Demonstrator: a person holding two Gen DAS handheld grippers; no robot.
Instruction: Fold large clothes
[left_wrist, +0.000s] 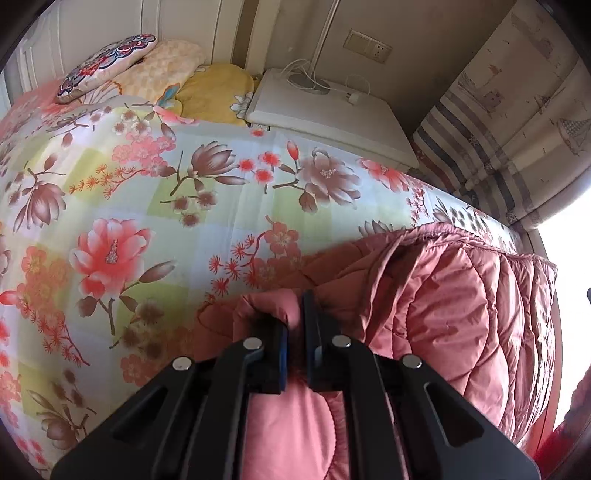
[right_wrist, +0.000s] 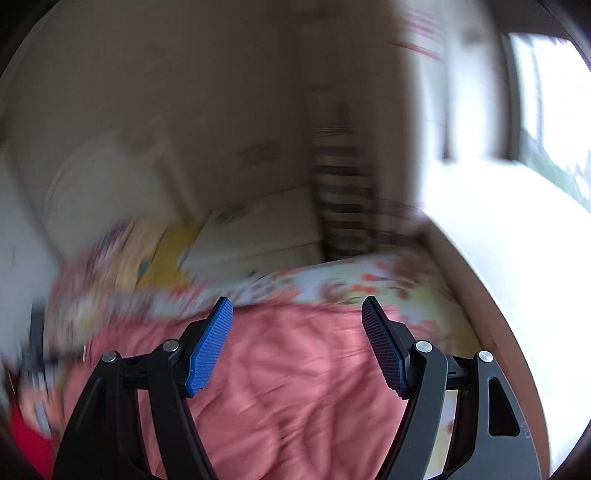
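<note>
A pink quilted padded jacket (left_wrist: 454, 306) lies on a bed with a floral sheet (left_wrist: 147, 192). My left gripper (left_wrist: 295, 314) is shut on a bunched fold of the jacket at its near edge. In the right wrist view, which is motion-blurred, the jacket (right_wrist: 295, 376) spreads below my right gripper (right_wrist: 297, 314). That gripper is open and empty, its blue pads (right_wrist: 210, 347) wide apart above the fabric.
Pillows (left_wrist: 110, 62) and a yellow cushion (left_wrist: 218, 88) lie at the head of the bed. A white bedside cabinet (left_wrist: 325, 110) with a cable stands beyond. A striped curtain (left_wrist: 498, 140) and a bright window (right_wrist: 546, 110) are on the right.
</note>
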